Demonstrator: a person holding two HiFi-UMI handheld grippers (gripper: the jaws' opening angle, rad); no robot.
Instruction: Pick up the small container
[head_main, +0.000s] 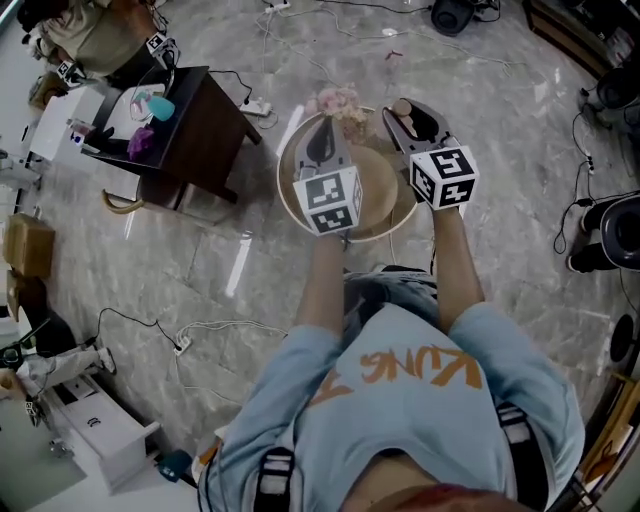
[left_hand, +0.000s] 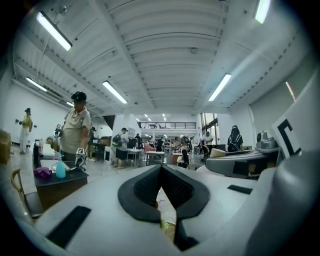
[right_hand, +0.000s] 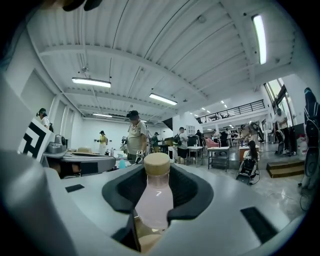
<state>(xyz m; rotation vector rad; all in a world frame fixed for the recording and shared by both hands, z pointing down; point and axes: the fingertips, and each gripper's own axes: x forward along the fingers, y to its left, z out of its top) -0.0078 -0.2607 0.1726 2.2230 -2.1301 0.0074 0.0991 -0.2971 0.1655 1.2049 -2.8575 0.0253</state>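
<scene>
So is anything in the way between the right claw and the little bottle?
No, nothing visible is in the way. The right claw is already shut on the little bottle, which stands upright between its jaws.

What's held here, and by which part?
The right gripper clamps the small pink bottle by its body, below the tan cap. The left gripper holds nothing.

A grey marbled floor (head_main: 520, 150) strewn with white cables (head_main: 228, 323) carries a dark wooden side table (head_main: 205, 115). Overhead, long strip lights (left_hand: 115, 92) line a white ribbed ceiling (left_hand: 165, 50).
</scene>
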